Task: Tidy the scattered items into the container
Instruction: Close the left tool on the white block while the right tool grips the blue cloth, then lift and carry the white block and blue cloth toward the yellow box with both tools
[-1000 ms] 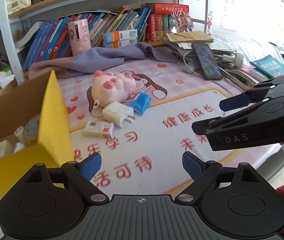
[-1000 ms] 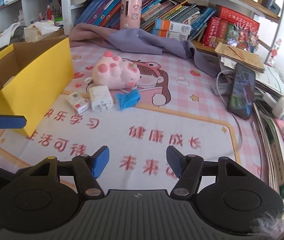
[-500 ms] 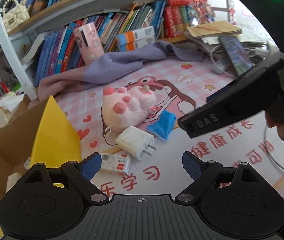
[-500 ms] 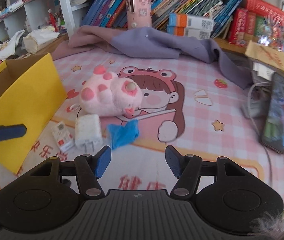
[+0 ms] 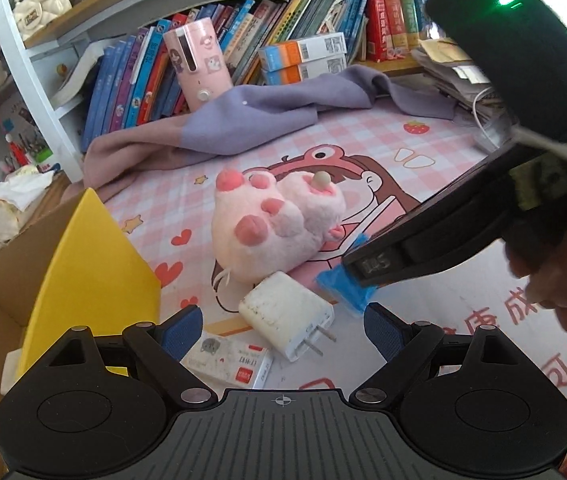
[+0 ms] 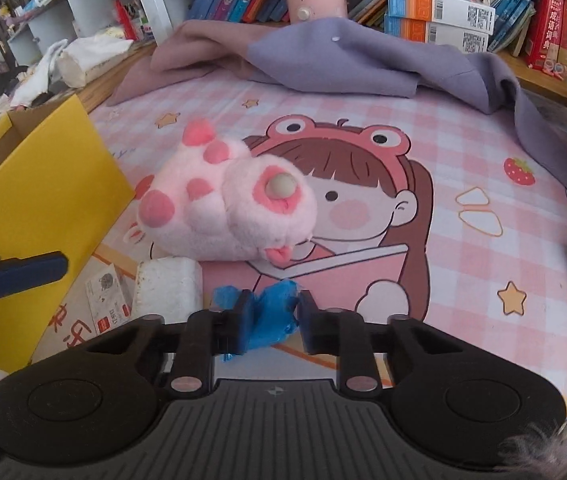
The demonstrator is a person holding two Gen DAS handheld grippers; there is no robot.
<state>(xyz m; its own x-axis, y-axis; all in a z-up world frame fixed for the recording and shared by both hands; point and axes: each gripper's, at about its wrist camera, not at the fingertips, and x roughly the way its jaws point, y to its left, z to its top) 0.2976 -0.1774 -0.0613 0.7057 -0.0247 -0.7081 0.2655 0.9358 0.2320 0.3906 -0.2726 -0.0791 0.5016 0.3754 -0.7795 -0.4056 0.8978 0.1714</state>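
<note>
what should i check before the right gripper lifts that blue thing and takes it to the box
1. Right gripper closed on blue wrapper: ok.
2. Grip firm enough to lift: cannot tell.
3. White charger apart from the wrapper: ok.
4. Pink plush clear of the pads: ok.
5. Yellow box open at the top: ok.
6. Left gripper open, holding nothing: ok.

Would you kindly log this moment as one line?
right hand-held gripper: closing on blue wrapper | left hand-held gripper: open, over charger | box: left
</note>
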